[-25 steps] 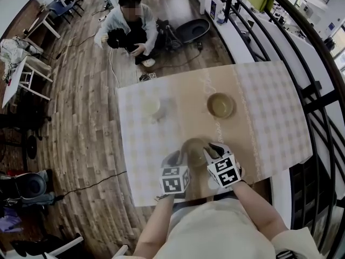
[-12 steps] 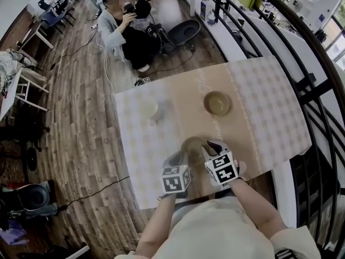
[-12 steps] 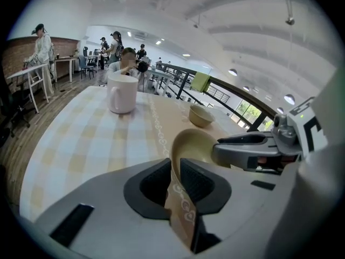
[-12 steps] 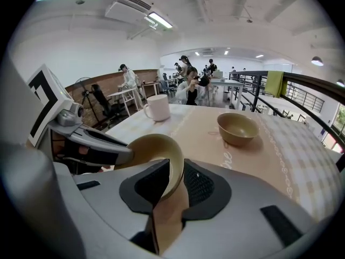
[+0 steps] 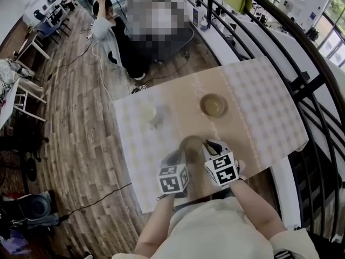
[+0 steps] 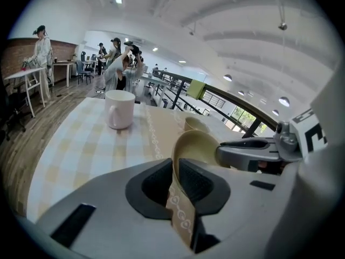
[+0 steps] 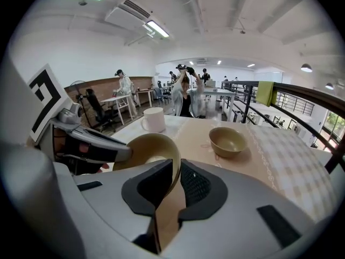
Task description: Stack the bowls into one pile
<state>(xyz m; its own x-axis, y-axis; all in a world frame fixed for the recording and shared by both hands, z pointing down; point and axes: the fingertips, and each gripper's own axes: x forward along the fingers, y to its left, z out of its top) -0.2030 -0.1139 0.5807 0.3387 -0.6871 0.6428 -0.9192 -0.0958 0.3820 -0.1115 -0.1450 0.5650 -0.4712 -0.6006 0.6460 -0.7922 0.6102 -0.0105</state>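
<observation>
After left tool (image 6: 177,179) just closed on its rim, bowl (image 5: 191,143) mouth-up

Head view steeply down on table (image 5: 259,101), gripper views low, sharing far bowl (image 6: 195,124)

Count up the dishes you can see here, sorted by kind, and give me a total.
Bowls: 2, the near bowl and the far bowl
Mugs: 1, the white mug
Total: 3
</observation>
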